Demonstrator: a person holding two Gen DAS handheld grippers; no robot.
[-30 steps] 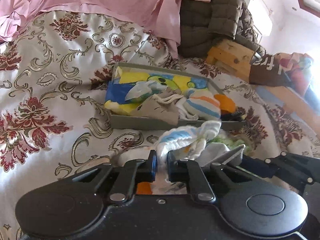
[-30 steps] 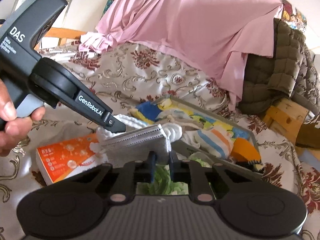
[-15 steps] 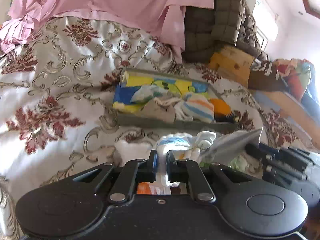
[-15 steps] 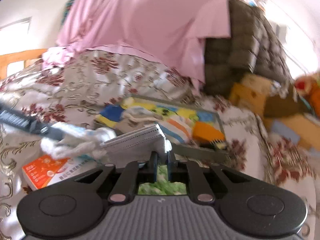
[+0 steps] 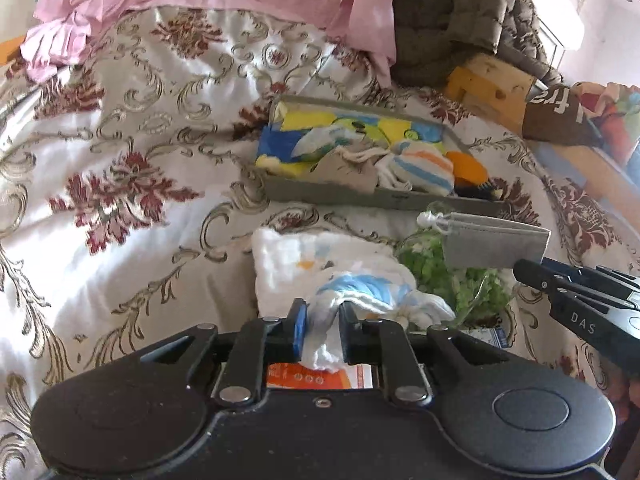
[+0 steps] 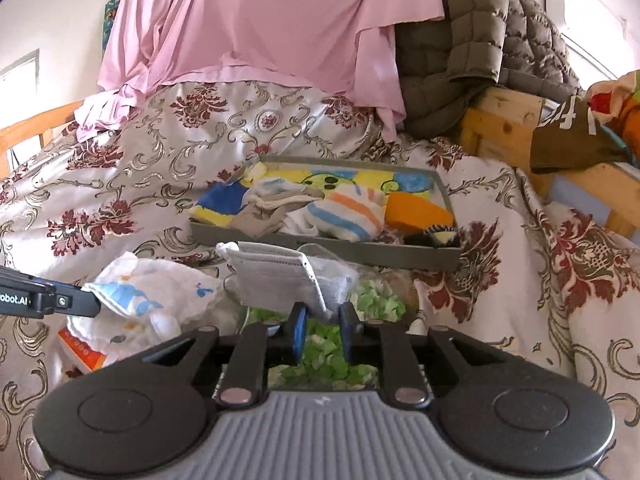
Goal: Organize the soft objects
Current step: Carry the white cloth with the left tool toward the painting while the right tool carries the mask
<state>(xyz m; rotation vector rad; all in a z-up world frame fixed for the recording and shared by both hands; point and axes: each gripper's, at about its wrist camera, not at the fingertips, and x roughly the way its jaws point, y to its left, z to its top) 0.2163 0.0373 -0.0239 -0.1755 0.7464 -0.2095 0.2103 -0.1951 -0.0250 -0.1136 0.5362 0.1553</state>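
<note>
Both grippers at the bed pile
We see left gripper (image 5: 322, 330) pinching white cloth (image 5: 362, 300), jaws just easing; right gripper (image 6: 322, 330) loosening around grey mask (image 6: 276, 276), jaws just widening.

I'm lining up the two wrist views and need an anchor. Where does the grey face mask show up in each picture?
Left wrist view: the grey face mask sits right of centre, in front of the grey tray, at the tip of the right gripper.
Right wrist view: the mask is at centre, just above the gripper's jaws, one corner between them.
Shared landmark: the grey tray of rolled socks behind the mask.
</note>
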